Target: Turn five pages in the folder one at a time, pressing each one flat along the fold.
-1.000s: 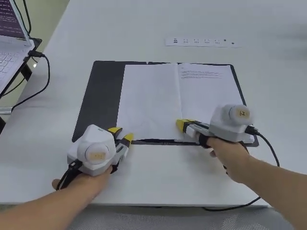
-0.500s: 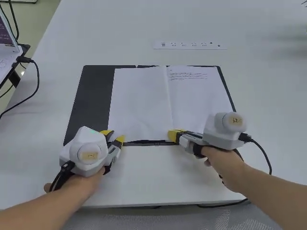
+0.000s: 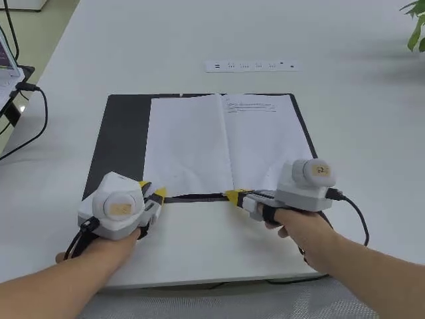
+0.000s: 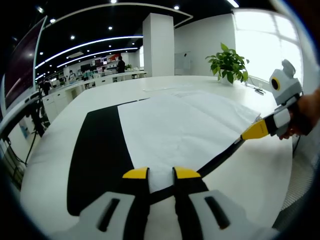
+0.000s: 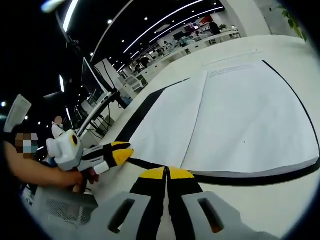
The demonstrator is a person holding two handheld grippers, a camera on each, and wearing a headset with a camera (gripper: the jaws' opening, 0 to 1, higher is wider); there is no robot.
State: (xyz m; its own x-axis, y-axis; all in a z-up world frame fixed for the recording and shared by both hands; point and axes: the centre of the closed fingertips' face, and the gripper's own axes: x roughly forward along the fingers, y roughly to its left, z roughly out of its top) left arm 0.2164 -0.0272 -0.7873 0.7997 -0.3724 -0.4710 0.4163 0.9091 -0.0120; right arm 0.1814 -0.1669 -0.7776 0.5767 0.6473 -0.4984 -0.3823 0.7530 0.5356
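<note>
White matte tabletop [image 3: 199, 246] runs the length of an open office with ceiling spotlights. A leafy potted plant [image 4: 227, 62] stands far back, and a flat white power strip [image 3: 249, 66] lies beyond the work. The folder [image 3: 123, 139] lies open and flat in the middle of the table. It is a thin black rectangular cover with a dull surface, bare on its left side. Smooth white sheets lie over the rest: the left page [image 3: 186, 143] is blank, and the right page [image 3: 265, 146] carries a few lines of small print at its top. The fold [image 3: 226, 143] runs straight between them as a shallow crease.

The left gripper [image 3: 151, 189], with a rounded white shell and yellow-tipped dark jaws, sits at the front corner of the left page, its jaws a narrow gap apart. The right gripper [image 3: 232, 195] points at the bottom of the fold, just at the folder's front edge. Its yellow tips are pressed together, with nothing between them. A dark cable [image 3: 30, 133] curls over the table at the far left.
</note>
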